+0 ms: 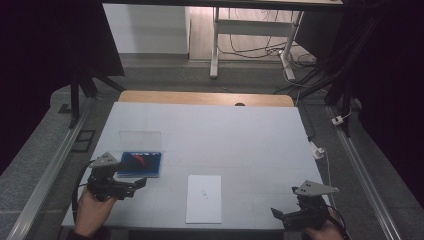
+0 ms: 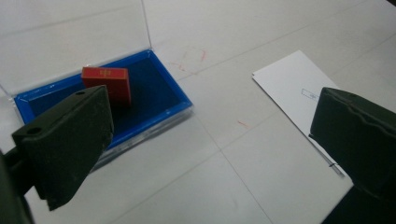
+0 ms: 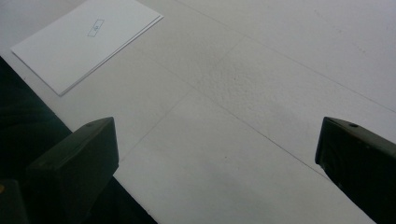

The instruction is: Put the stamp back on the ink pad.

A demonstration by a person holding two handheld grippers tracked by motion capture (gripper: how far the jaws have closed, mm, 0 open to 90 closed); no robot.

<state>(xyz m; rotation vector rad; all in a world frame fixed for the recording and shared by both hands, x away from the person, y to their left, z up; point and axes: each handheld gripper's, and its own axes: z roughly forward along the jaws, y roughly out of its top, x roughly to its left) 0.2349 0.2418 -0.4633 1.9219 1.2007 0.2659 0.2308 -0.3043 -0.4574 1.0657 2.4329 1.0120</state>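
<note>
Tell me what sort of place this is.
Probably a lab recording station: a white-covered table between dark curtains, metal floor rails, loose cables beyond, and a person holding the left gripper near a blue case.

A big white table (image 1: 240,135) is sitting in a dark room. A brown wooden edge (image 1: 205,98) is showing at its far end. Behind it, light is shining on a white desk frame (image 1: 250,35) and tangled cables (image 1: 260,50) lying on the grey floor (image 1: 165,75).

On the desk (image 1: 240,130), the open case (image 1: 141,164) sits left with a block (image 2: 107,84) inside it, lid standing behind. Right of it, nearer the front edge, lies the sheet (image 1: 204,198).
</note>
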